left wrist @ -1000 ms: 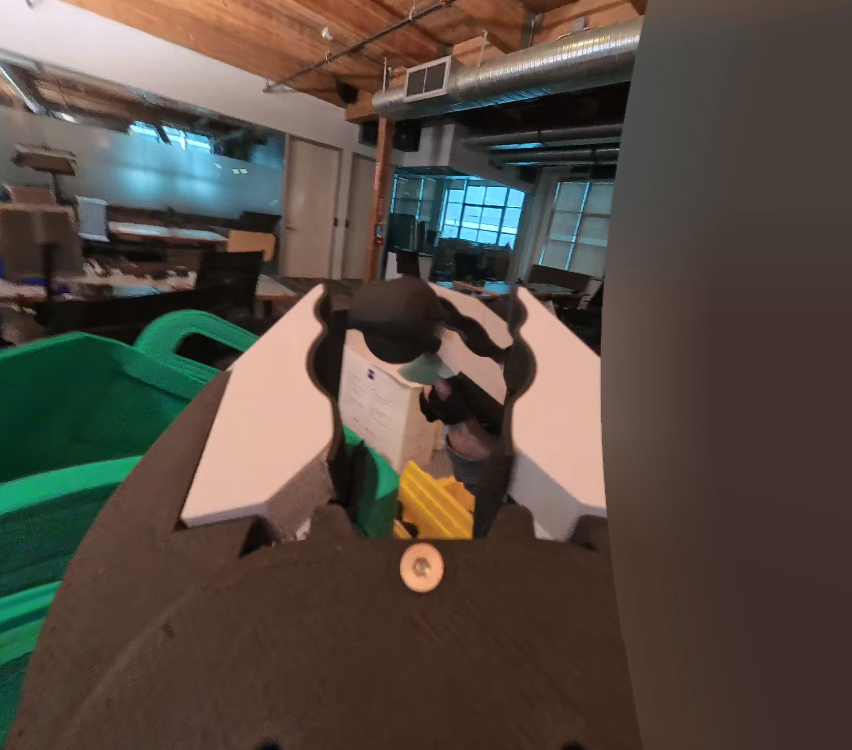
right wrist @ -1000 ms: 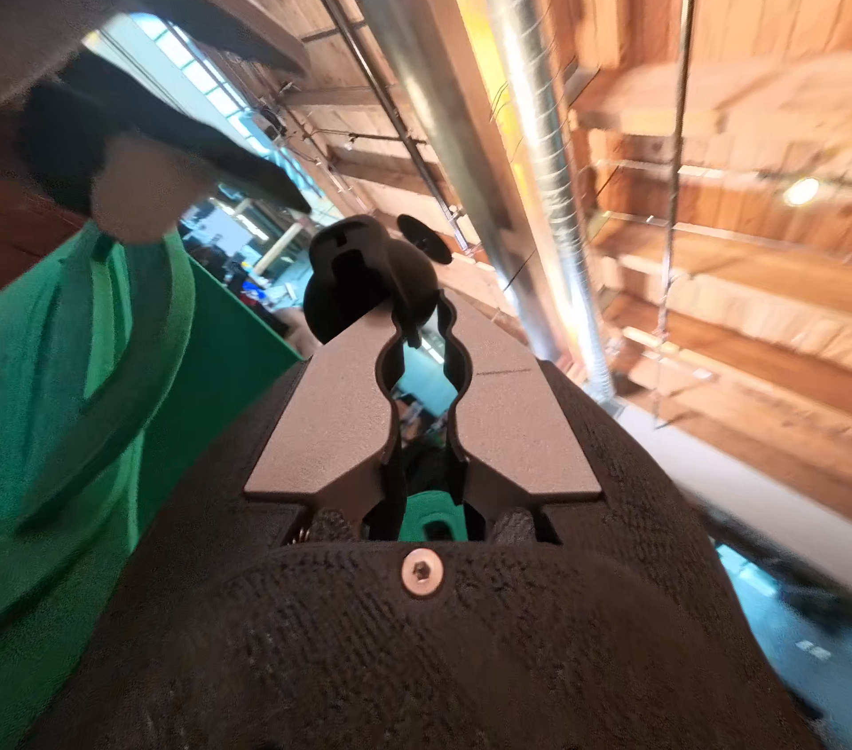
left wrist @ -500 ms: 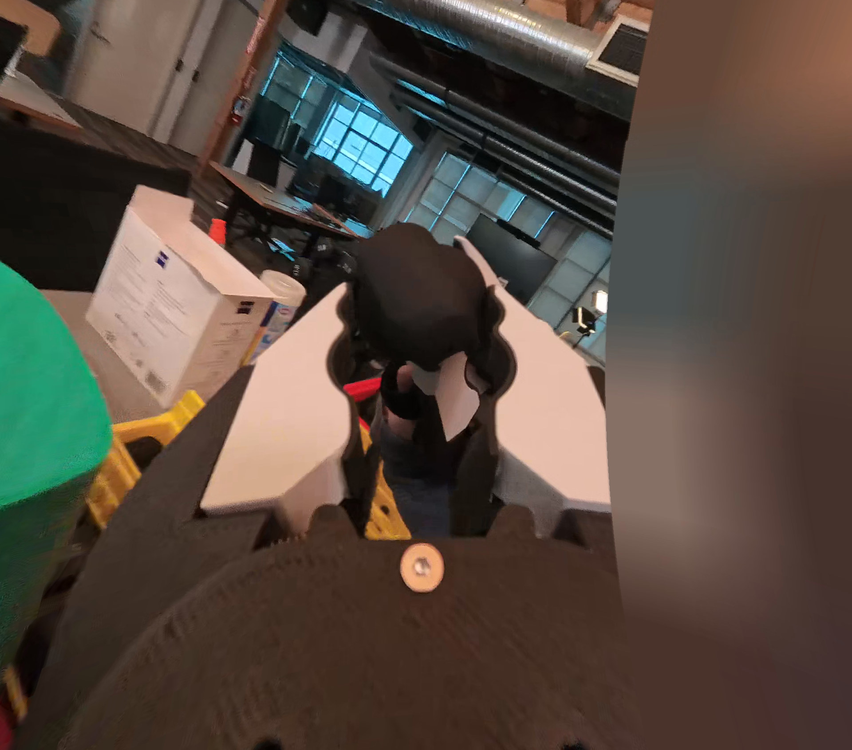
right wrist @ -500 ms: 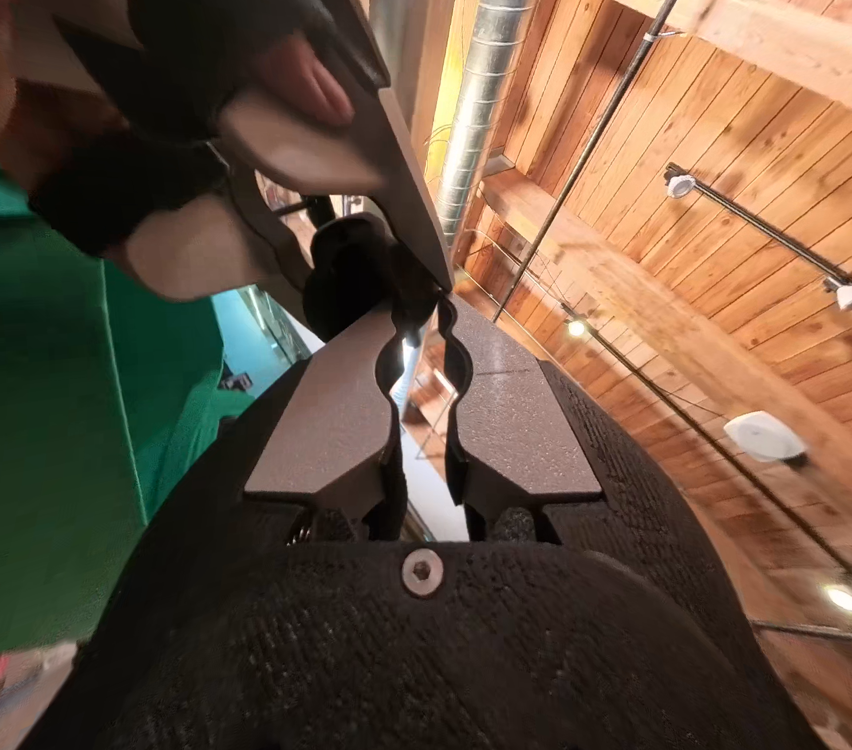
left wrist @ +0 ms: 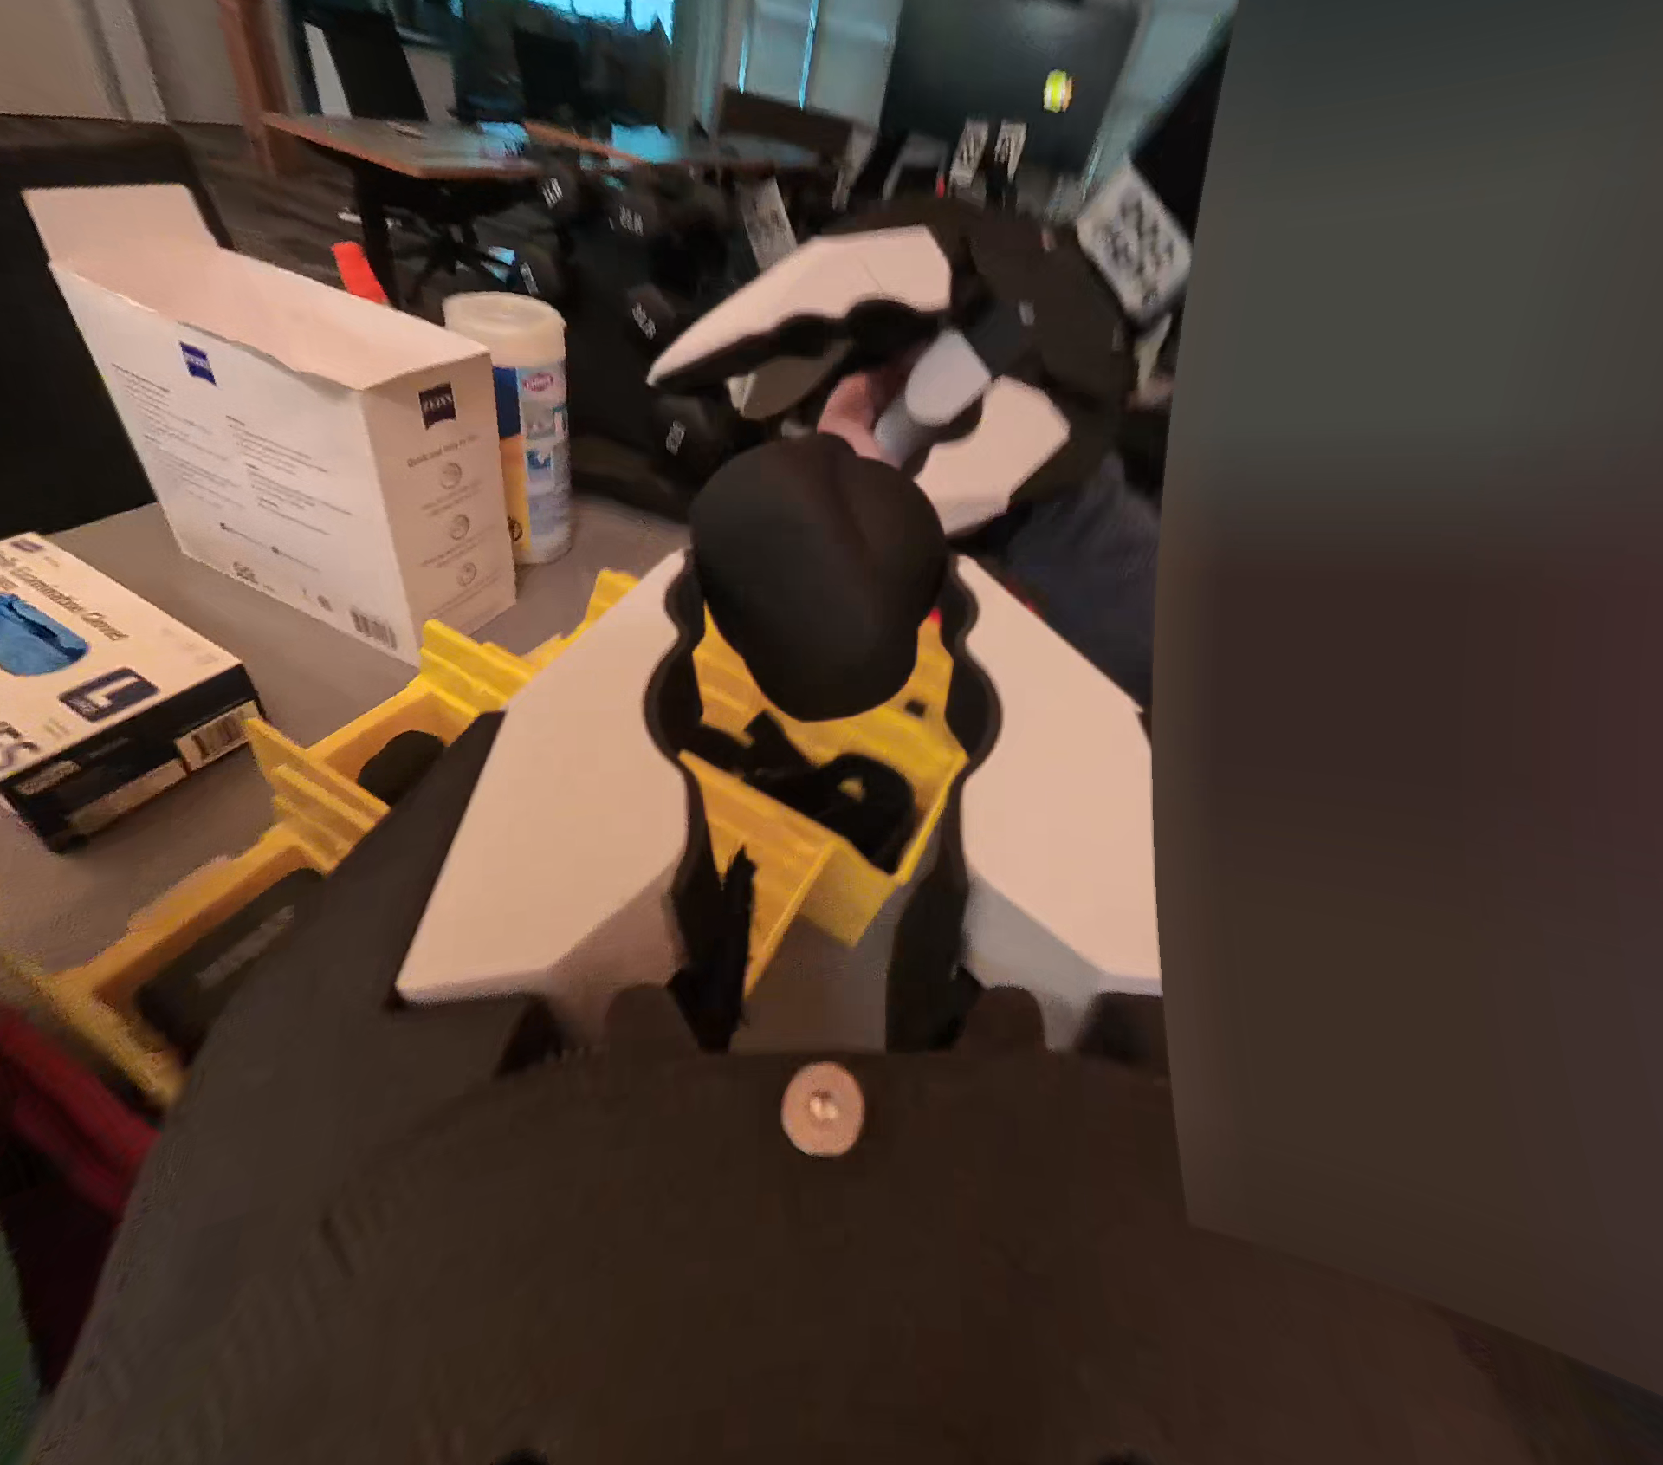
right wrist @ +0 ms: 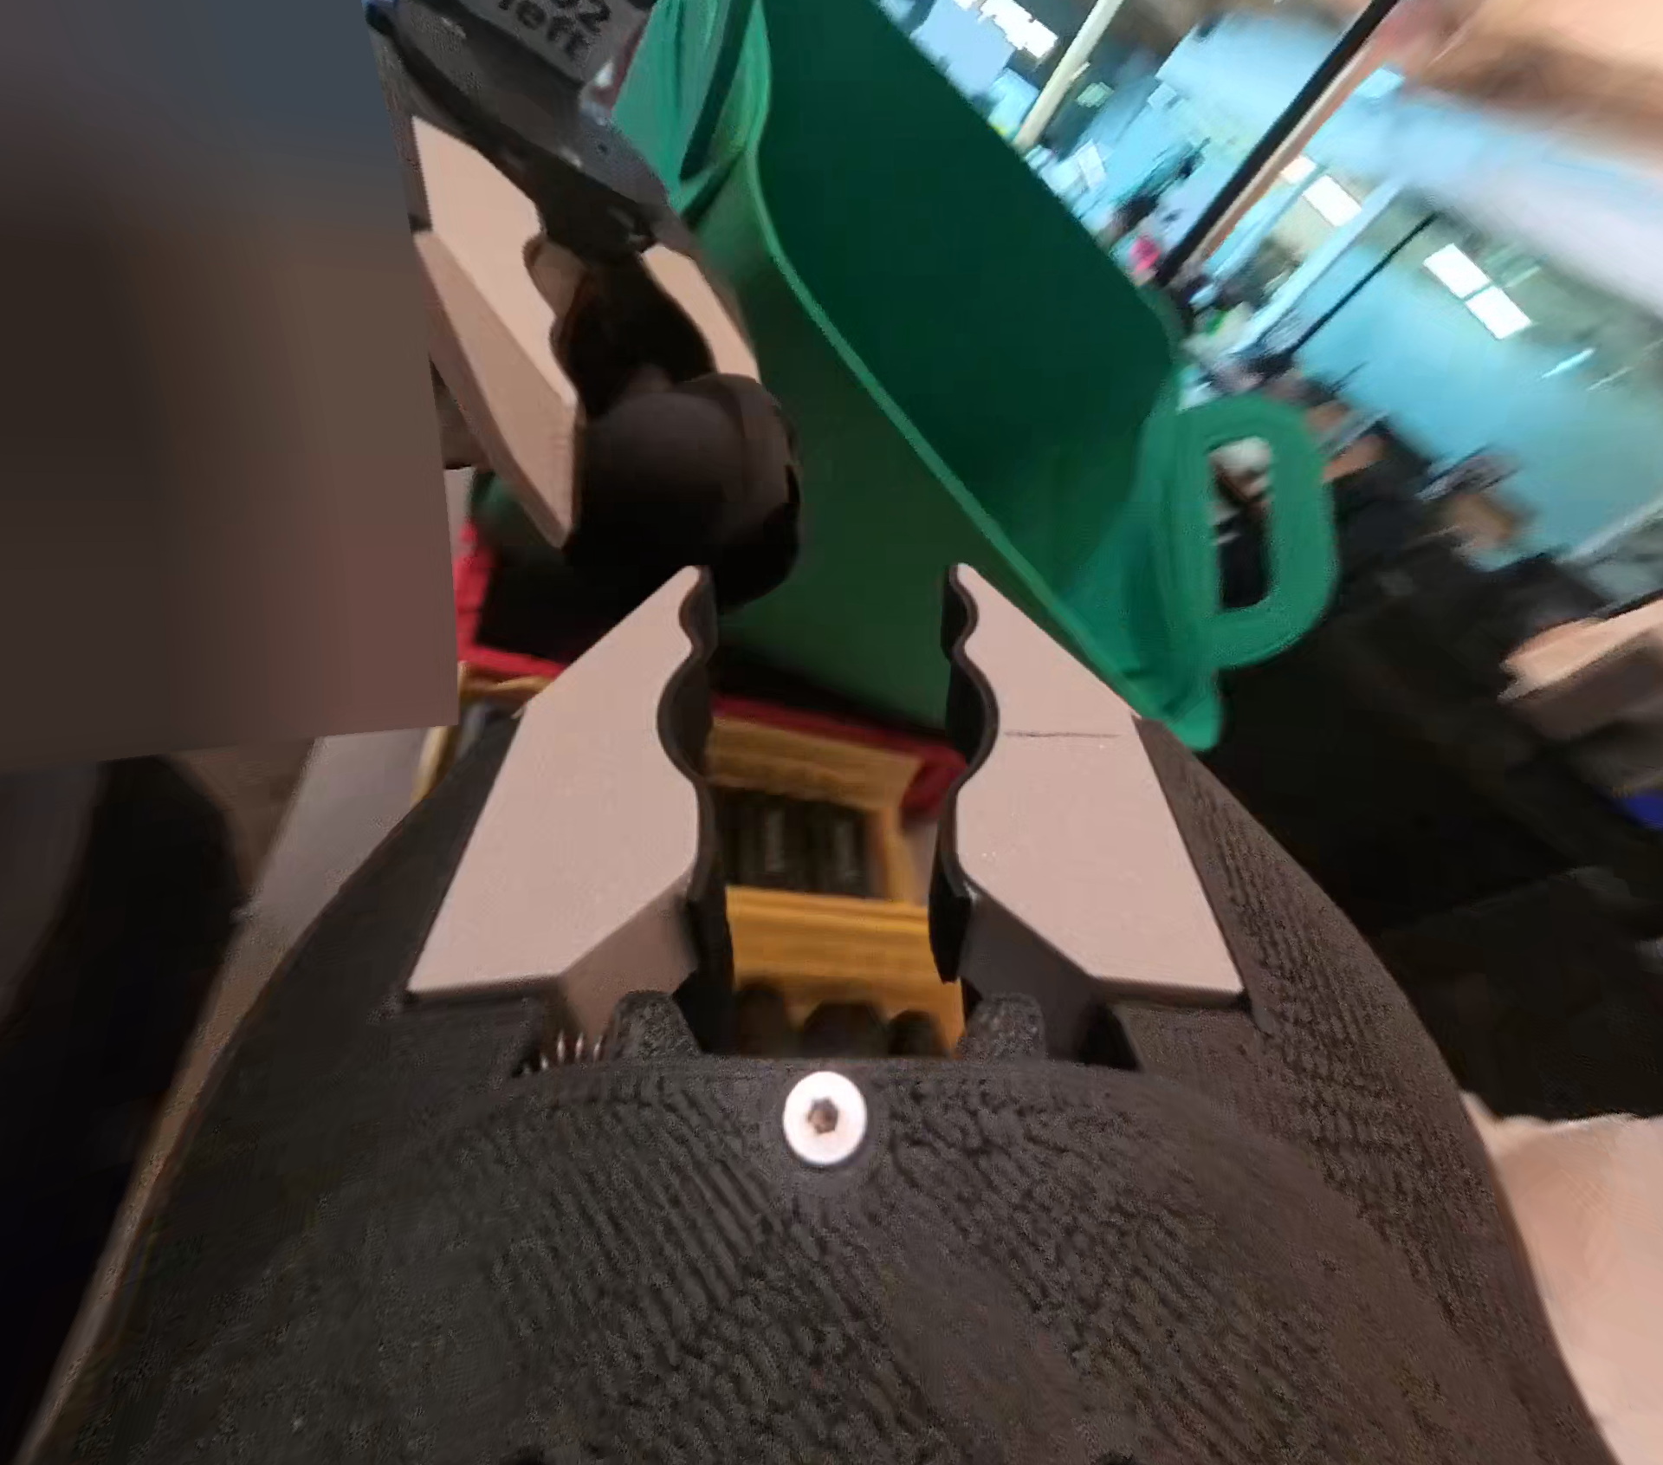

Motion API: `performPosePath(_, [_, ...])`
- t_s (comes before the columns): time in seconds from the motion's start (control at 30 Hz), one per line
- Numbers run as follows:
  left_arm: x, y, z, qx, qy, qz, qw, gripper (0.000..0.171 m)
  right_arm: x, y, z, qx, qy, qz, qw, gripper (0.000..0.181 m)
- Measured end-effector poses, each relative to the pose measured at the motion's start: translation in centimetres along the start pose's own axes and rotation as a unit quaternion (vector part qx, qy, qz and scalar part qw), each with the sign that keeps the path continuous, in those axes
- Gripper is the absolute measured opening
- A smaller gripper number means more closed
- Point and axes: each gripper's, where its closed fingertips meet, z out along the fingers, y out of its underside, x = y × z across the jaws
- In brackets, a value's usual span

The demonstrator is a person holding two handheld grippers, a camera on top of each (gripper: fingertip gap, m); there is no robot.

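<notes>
My left gripper [left wrist: 814, 577] is shut on a black rounded piece [left wrist: 810, 585] held at its fingertips. It hangs above a yellow divided tray [left wrist: 342, 783] that holds black parts. My right gripper [right wrist: 828, 580] is open and empty, its jaws wide apart, just right of the black piece [right wrist: 675, 468] and the left gripper [right wrist: 657, 432]. A green bin [right wrist: 900, 342] with a loop handle tilts behind them. The yellow tray also shows below in the right wrist view [right wrist: 828, 936]. The right gripper shows farther off in the left wrist view [left wrist: 801, 432], open.
On the grey table [left wrist: 306, 666] stand an open white box [left wrist: 306, 432], a wipes canister [left wrist: 531, 414] and a glove box [left wrist: 90, 702]. Something red [left wrist: 54, 1107] lies by the tray's near edge. Desks and windows fill the room behind.
Both views swung down from the ceiling to the table. My right gripper opened and let go of the black piece. My left gripper kept hold of it.
</notes>
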Motion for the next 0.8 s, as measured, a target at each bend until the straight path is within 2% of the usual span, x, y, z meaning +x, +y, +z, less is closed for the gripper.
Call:
performPosePath(0.13, [-1.8,3.6,1.2,-0.086,-0.026,0.106,0.99,0.051,-0.9,3.8,-1.0,-0.073,-0.084,0.091,0.99,0.052])
performPosePath(0.27, [-3.6,6.7,2.1,-0.155,-0.035,0.152,0.976,0.051,-2.8,5.6,-1.0,-0.102,-0.15,0.154,0.971,0.051])
performPosePath(0.4, [-3.6,9.5,2.7,-0.22,-0.008,0.208,0.953,0.051,-4.2,7.7,-0.2,-0.136,-0.172,0.159,0.963,0.047])
performPosePath(0.6, [-2.1,11.0,3.0,-0.248,0.073,0.188,0.948,0.051,-7.2,8.5,-0.4,-0.154,-0.28,0.253,0.913,0.046])
performPosePath(0.8, [-2.0,12.7,2.2,-0.305,0.105,0.136,0.937,0.051,-8.6,9.7,0.3,-0.176,-0.297,0.272,0.898,0.046])
